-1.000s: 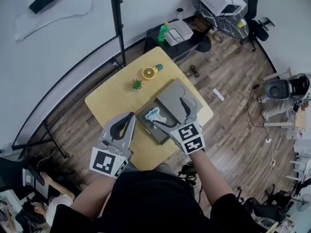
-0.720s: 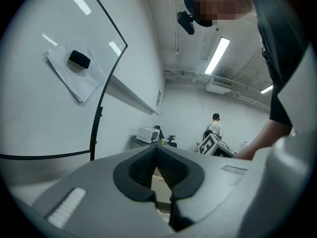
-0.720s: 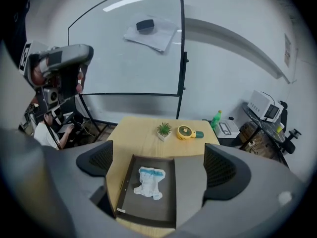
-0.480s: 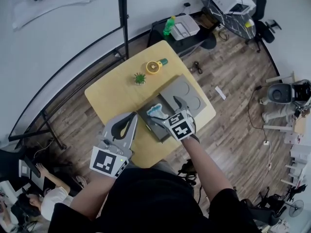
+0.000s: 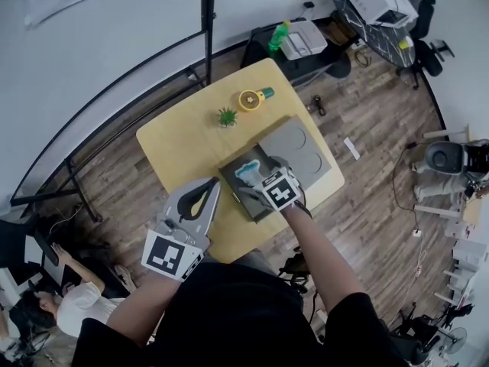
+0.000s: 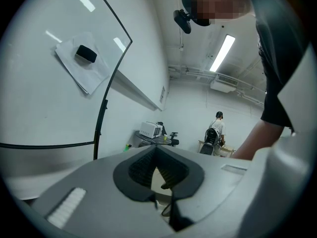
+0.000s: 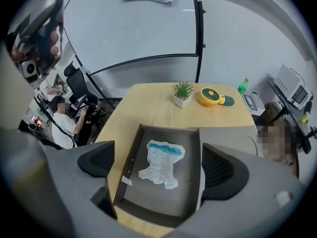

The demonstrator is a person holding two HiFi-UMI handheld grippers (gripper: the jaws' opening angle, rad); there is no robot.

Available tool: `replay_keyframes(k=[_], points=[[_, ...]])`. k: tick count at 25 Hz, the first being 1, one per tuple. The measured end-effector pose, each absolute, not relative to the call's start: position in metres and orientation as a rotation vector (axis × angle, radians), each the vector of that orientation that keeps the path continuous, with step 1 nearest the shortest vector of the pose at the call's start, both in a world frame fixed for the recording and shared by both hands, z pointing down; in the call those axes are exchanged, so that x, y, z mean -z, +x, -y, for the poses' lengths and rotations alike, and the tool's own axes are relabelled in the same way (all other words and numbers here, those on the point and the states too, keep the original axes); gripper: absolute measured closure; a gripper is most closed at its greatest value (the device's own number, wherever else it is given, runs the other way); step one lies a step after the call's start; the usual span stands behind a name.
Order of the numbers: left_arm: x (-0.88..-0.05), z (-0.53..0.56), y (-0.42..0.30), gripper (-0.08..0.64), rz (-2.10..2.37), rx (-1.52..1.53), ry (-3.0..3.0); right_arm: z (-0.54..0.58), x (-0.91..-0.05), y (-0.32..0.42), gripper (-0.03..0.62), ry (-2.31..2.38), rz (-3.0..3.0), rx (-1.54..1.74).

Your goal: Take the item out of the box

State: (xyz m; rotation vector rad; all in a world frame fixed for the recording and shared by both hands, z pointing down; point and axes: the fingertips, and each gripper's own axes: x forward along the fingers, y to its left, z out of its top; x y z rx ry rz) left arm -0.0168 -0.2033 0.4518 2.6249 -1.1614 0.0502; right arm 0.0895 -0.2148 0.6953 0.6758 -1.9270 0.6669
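An open dark grey box [image 5: 238, 191] lies on the yellow wooden table [image 5: 183, 140], its lid [image 5: 302, 147] folded back to the right. Inside lies a white item with a blue edge [image 5: 248, 170], much like a folded diaper. My right gripper [image 5: 263, 180] hovers over the box, open. In the right gripper view the item [image 7: 161, 163] sits between the wide-apart pads [image 7: 96, 161], untouched, inside the box wall [image 7: 130, 157]. My left gripper [image 5: 210, 186] hangs raised at the table's near left, shut on nothing; its own view shows the tips meeting [image 6: 156, 150].
A small potted plant [image 5: 227, 117] and a yellow round gadget [image 5: 252, 98] stand at the table's far side. A black whiteboard stand [image 5: 206, 21] rises behind the table. A person sits at a desk lower left [image 5: 69, 304]. Chairs and printers stand at the back right.
My right gripper has moved forward and down over the box, its jaws now straddling the item. The left gripper has hardly moved.
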Motion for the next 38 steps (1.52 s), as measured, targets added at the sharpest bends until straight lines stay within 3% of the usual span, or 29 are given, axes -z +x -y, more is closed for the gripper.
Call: replay_keyframes(k=[27, 34, 38], points=[[-0.485, 0.175, -0.043, 0.561, 1.169, -0.133, 2.514, 0.191, -0.785, 0.106, 0.118, 0.581, 1.609, -0.796], [-0.488, 0.174, -0.047, 0.561, 1.163, -0.140, 2.502, 0.184, -0.796, 0.104, 0.189, 0.562, 1.568, -0.815], [-0.490, 0.175, -0.050, 0.561, 1.165, -0.140, 2.500, 0.189, -0.797, 0.102, 0.284, 0.572, 1.581, -0.790]])
